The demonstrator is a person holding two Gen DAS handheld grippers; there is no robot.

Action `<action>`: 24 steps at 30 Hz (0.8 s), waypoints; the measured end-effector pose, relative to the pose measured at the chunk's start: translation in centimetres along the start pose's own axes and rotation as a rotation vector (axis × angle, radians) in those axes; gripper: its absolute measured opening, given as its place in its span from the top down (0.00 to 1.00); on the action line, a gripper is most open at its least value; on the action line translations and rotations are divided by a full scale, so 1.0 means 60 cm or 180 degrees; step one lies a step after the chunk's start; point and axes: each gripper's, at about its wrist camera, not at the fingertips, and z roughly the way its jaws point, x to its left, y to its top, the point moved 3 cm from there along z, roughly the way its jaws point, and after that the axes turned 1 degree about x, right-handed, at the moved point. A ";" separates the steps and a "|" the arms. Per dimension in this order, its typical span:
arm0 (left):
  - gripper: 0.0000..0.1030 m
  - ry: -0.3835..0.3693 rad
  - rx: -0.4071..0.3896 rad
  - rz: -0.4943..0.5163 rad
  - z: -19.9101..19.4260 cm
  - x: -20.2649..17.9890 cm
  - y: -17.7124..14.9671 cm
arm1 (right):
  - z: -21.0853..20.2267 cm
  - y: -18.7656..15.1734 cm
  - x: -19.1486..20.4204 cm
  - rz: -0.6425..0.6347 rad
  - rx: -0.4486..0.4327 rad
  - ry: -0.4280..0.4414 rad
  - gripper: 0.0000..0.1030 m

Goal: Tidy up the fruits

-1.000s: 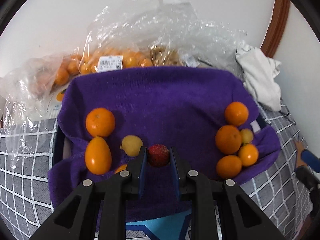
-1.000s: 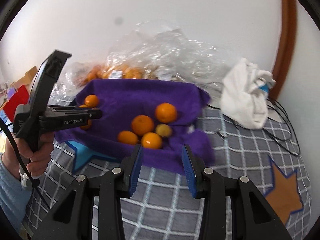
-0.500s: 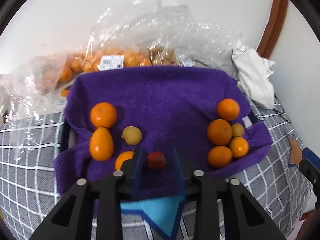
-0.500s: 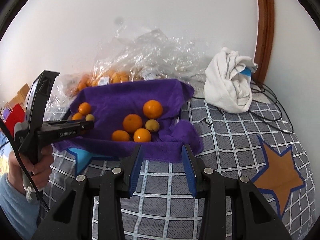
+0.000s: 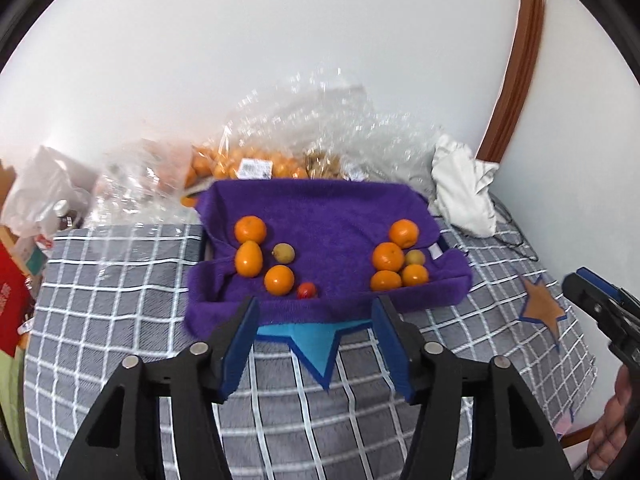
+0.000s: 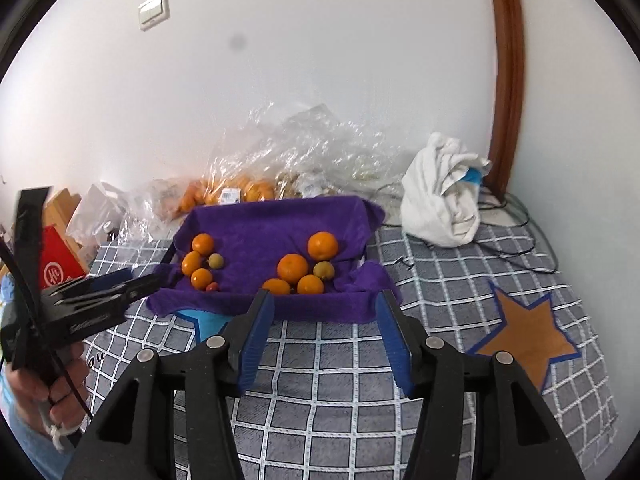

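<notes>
Fruits lie in two clusters on the purple towel that lines a shallow tray on the checked bedspread, which looks like sorting by side. Toward the towel's left edge sit three oranges, among them one orange near the front edge, a small yellowish fruit and the little red fruit, which rests touching nothing but the cloth. Toward the right edge four oranges crowd around another yellowish fruit. The left gripper hangs over the bedspread short of the towel's front edge; its jaws have just been opening and nothing is between them. The right gripper likewise stands clear of the towel, jaws just widened and bare. Behind the towel's far edge a clear plastic bag holds more oranges, probably the supply left to sort.
</notes>
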 end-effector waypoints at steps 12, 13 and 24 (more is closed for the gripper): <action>0.22 0.0253 -0.0348 -0.0026 -0.138 -0.034 -0.038 | -0.108 -0.042 -0.009 -0.0065 -0.0286 -0.0084 0.07; 0.20 0.0295 -0.0370 -0.0027 -0.144 -0.037 -0.041 | -0.117 -0.045 -0.012 -0.0077 -0.0289 -0.0108 0.07; 0.16 0.0387 -0.0457 0.0080 -0.172 -0.075 -0.054 | -0.158 -0.061 -0.051 0.0105 -0.0280 -0.0187 0.03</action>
